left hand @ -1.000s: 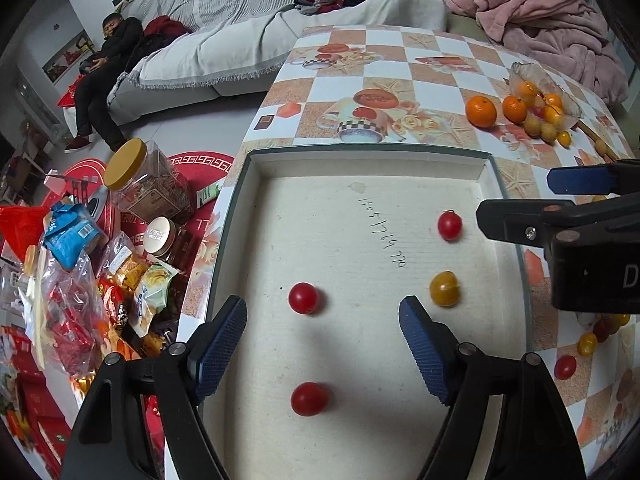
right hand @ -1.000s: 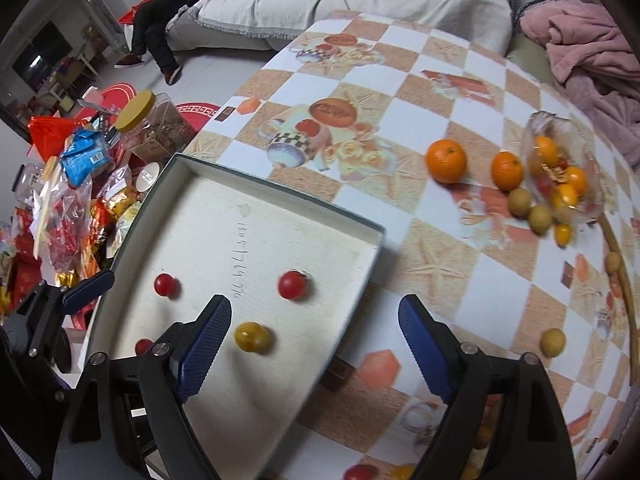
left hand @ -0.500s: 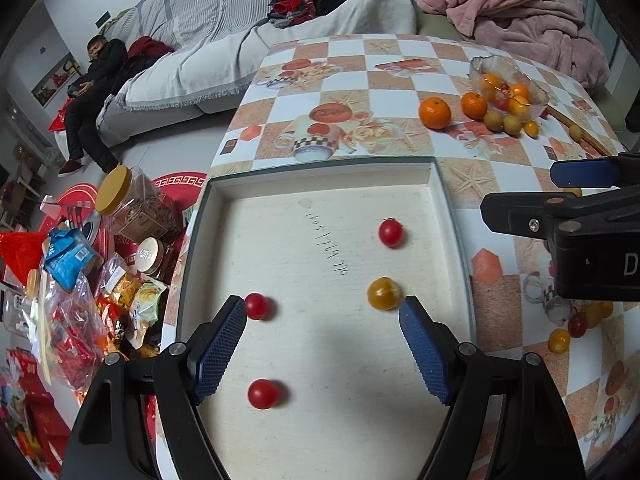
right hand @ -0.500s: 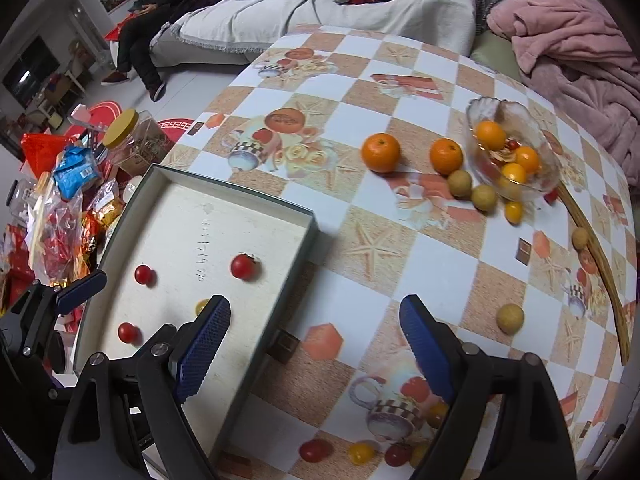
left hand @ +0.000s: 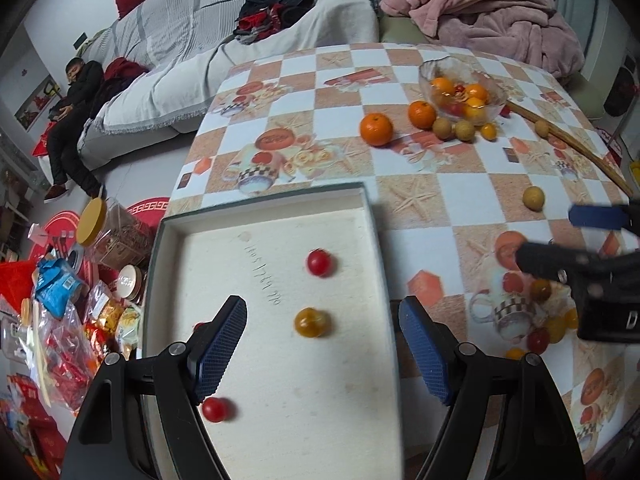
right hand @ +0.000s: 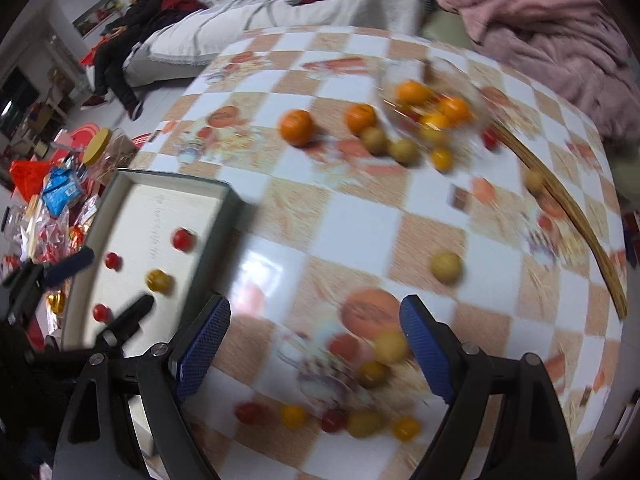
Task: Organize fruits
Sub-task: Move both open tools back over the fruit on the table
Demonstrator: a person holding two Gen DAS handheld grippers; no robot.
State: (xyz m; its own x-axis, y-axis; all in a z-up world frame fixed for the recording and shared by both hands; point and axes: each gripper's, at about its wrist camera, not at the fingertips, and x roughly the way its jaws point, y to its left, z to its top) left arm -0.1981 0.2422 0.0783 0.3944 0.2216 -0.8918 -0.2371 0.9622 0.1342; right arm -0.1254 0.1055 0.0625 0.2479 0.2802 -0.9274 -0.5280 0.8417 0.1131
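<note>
A shallow white tray (left hand: 376,236) lies at the table's left edge and holds red cherry tomatoes (left hand: 319,263) and one yellow tomato (left hand: 311,322). My left gripper (left hand: 323,344) hangs open and empty above the tray. My right gripper (right hand: 316,344) is open and empty over a loose cluster of red and yellow cherry tomatoes (right hand: 372,374) on the tablecloth; the right wrist view is blurred. The tray also shows in the right wrist view (right hand: 216,224). A glass bowl (left hand: 460,92) of oranges stands at the far side, with two oranges (left hand: 376,129) and small brownish fruits (left hand: 443,128) beside it.
A brownish fruit (left hand: 533,198) lies alone mid-table. A wooden stick (left hand: 576,144) lies along the right edge. Snack bags and a jar (left hand: 108,232) sit on the floor left of the table. A sofa with a seated person (left hand: 76,92) is behind.
Both grippers have pulled back and swung right. The right gripper has left the tray and now hangs over the loose tomatoes on the tablecloth. Both stay open.
</note>
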